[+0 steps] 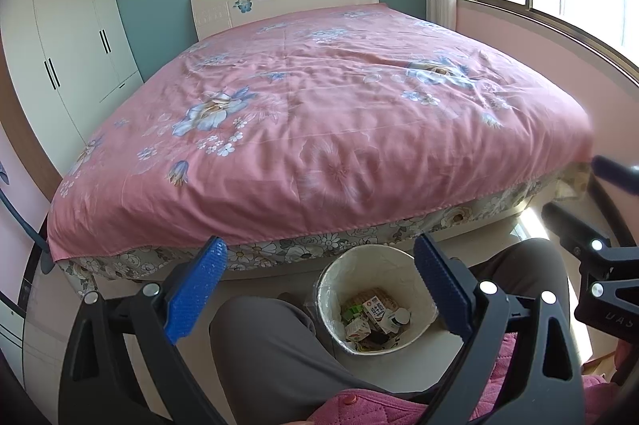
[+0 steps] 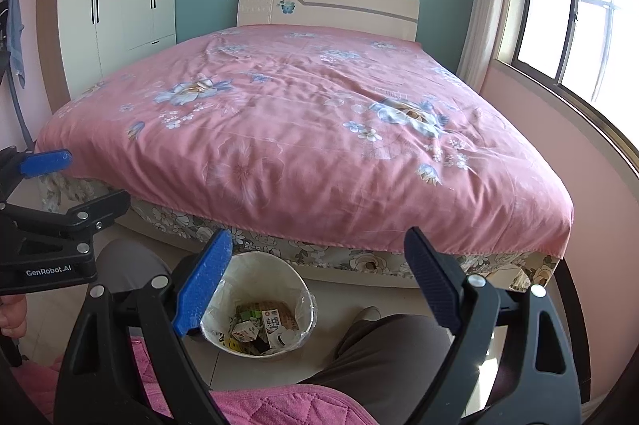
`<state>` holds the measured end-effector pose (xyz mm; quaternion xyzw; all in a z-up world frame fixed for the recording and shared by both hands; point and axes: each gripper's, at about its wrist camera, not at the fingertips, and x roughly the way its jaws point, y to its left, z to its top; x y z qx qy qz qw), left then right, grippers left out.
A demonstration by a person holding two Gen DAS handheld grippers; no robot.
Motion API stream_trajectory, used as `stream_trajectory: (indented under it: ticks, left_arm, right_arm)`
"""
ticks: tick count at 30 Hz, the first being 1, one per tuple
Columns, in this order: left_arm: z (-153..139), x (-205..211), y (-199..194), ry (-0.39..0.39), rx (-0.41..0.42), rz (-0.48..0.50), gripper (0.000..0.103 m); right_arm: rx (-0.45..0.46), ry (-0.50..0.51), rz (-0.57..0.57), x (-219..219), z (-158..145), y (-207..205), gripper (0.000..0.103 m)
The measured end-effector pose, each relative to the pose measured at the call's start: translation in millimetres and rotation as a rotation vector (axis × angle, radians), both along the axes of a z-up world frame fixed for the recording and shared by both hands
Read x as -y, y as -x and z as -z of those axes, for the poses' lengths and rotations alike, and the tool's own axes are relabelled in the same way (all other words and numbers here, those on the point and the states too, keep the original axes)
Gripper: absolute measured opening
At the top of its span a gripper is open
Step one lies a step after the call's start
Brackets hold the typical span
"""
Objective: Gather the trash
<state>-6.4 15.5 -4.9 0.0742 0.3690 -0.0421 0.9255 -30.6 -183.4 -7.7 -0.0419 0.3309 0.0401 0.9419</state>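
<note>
Both the left tool and right tool are wide and empty above the trash bin, the bed ahead seemingly cleared.

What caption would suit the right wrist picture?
Open right claw above a lined bin of cartons, at the foot of a pink bed.

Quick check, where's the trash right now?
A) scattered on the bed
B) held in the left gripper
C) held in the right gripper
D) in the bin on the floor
D: cartons and other trash lie inside the bin on the floor at the foot of the bed; the bedspread shows no trash, and both the left gripper and the right gripper are open with nothing between their fingers.
</note>
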Motion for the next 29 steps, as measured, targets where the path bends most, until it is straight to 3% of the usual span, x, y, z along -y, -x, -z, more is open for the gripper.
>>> stream_trajectory:
  ticks: [29]
  left_arm:
    - [6.1, -6.5, -0.9, -0.005, -0.018, 0.004, 0.096]
  right_arm:
    - [-0.029, -0.015, -0.007, -1.5, 5.9, -1.9, 0.087]
